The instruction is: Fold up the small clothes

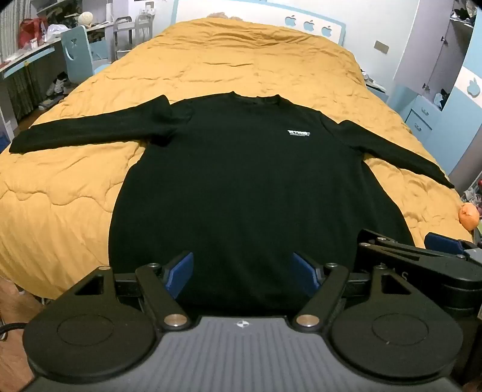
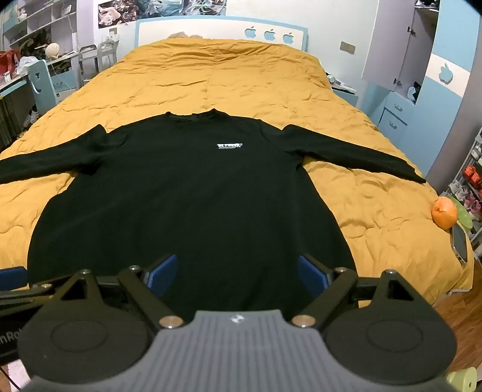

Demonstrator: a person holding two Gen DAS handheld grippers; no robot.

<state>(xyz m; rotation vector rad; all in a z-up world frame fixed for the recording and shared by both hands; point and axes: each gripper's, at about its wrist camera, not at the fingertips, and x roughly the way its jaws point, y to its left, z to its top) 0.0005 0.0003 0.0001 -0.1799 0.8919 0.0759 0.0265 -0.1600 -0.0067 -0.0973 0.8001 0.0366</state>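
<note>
- Folding hasn't started as far as I can tell: the black long-sleeve top is lying fully spread out, front up, on the mustard quilt covering the bed. No crease or fold-over anywhere, so basically the whole job is left.
- Both sleeves are stretched out to the sides, one toward each edge of the bed, neckline pointing at the headboard, hem nearest the camera end.
- Fabric looks soft and matte, pretty flat with only a little bunching at the shoulder on the left. Small white logo on the chest.
- Left tongs are spread wide apart, gripping nothing, hovering over the hem area.
- Right tongs same deal: released, nothing between the blue pads, also near the hem. The two rigs sit side by side.
- My guess is a sleeve or side gets brought inward first.
- Random orange thing sits at the bed's edge, well apart from the top.
</note>
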